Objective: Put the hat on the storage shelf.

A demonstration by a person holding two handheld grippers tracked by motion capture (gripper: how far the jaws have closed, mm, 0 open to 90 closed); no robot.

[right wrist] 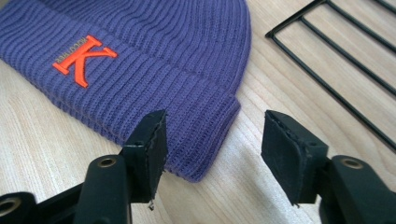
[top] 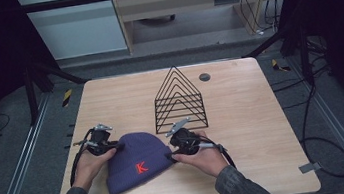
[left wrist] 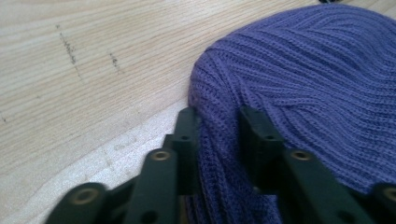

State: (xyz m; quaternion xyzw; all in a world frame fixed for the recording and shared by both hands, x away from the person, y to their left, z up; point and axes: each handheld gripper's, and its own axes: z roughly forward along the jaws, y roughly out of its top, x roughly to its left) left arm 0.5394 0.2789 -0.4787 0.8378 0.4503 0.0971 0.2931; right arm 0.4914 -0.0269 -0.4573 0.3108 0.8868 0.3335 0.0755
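Left gripper [left wrist: 217,123]: lower left of the high view, at the beanie's left edge; in the left gripper view its jaws are narrowed onto a fold of purple knit at the rim, pinching it.
Right gripper [right wrist: 212,149]: lower centre-right of the high view; in the right gripper view its jaws stand wide apart over the cuff corner, holding nothing, one pad above the knit and the other over bare wood.
Beanie [top: 135,162]: purple ribbed knit with an orange K, lying flat at lower centre of the high view between the two grippers.
Table [top: 248,117]: light wood.
Wire rack [top: 178,101]: black, triangular, upright just beyond the beanie at centre.
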